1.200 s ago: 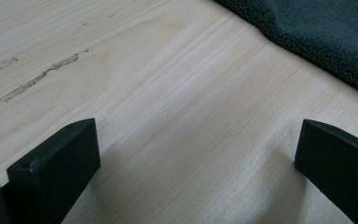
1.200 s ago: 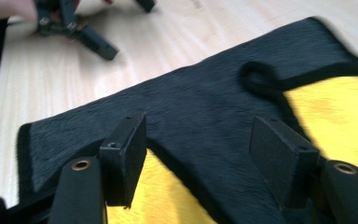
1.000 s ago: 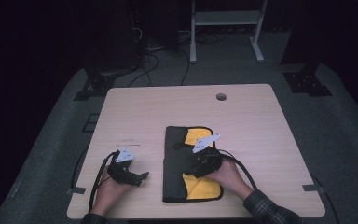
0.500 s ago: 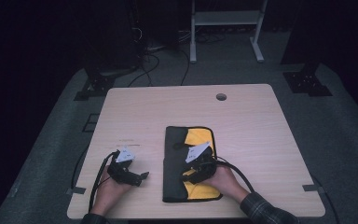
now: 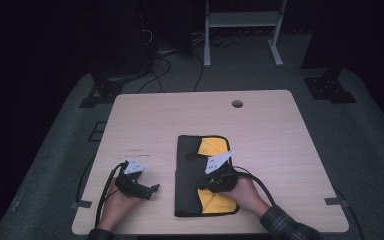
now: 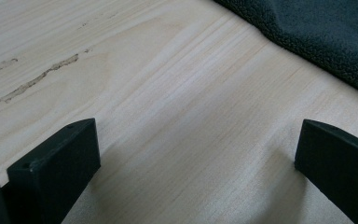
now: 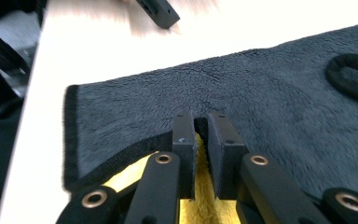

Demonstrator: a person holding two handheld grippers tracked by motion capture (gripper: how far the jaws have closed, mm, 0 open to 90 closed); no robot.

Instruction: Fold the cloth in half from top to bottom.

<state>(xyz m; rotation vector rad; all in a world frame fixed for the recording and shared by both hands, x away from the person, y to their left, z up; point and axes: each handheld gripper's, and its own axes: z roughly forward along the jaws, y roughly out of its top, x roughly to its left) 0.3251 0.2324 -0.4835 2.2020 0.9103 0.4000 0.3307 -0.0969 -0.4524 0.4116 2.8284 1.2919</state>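
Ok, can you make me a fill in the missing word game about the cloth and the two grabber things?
1. The cloth is dark grey on one side and ____ on the other.
2. The right gripper has its jaws pinched on the cloth's ____.
3. The left gripper rests on the wooden table with its jaws ____.
Missing words: yellow; edge; open

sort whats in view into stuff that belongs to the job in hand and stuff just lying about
Part of the job:
- grey and yellow cloth
- right gripper, jaws just closing, pinching the cloth's edge

Just lying about:
- left gripper, open, resting on the table
- white stand
- floor cables
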